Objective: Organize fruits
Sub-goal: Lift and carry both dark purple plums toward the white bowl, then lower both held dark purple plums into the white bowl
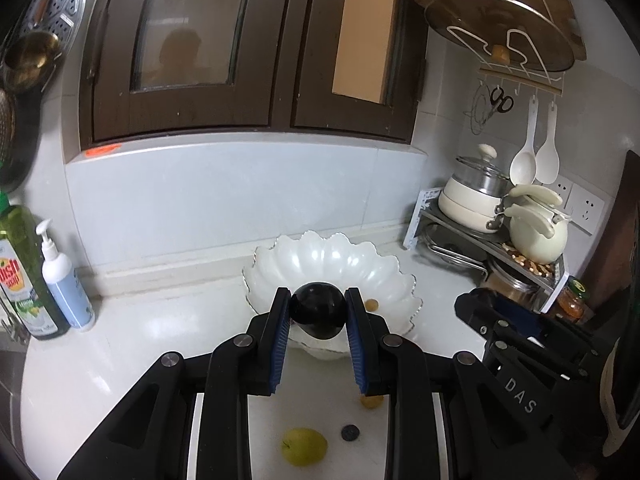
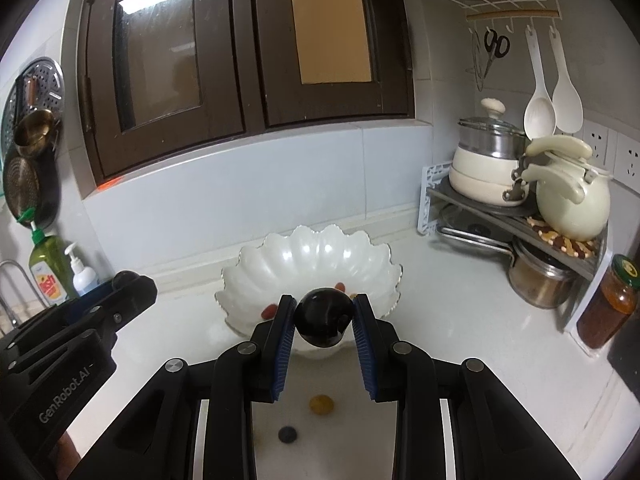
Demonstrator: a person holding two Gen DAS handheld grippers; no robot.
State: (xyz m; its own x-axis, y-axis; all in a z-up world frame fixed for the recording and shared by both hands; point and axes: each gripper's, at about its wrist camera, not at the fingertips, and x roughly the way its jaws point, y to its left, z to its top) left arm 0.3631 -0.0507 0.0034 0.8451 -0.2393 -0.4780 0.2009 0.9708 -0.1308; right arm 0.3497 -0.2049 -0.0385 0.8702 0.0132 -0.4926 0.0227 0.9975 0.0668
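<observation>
My left gripper (image 1: 317, 300) is shut on a dark, glossy round fruit (image 1: 318, 320), held above the near rim of a white scalloped bowl (image 1: 320, 256). My right gripper (image 2: 325, 304) is shut on a second dark round fruit (image 2: 324, 326) over the same bowl (image 2: 312, 260). A small yellow fruit (image 1: 372, 305) and red fruits (image 2: 269, 311) lie in the bowl. On the counter below the grippers are a green-yellow fruit (image 1: 304, 446), a small dark fruit (image 1: 349, 433) and a small yellow fruit (image 2: 321, 404).
A corner rack (image 2: 520, 216) with pots and a cream kettle (image 2: 572, 204) stands at the right, beside a jar (image 2: 612, 304). Dish soap (image 1: 28, 272) and a pump bottle (image 1: 64, 284) stand at the left. Dark-framed windows sit above the backsplash.
</observation>
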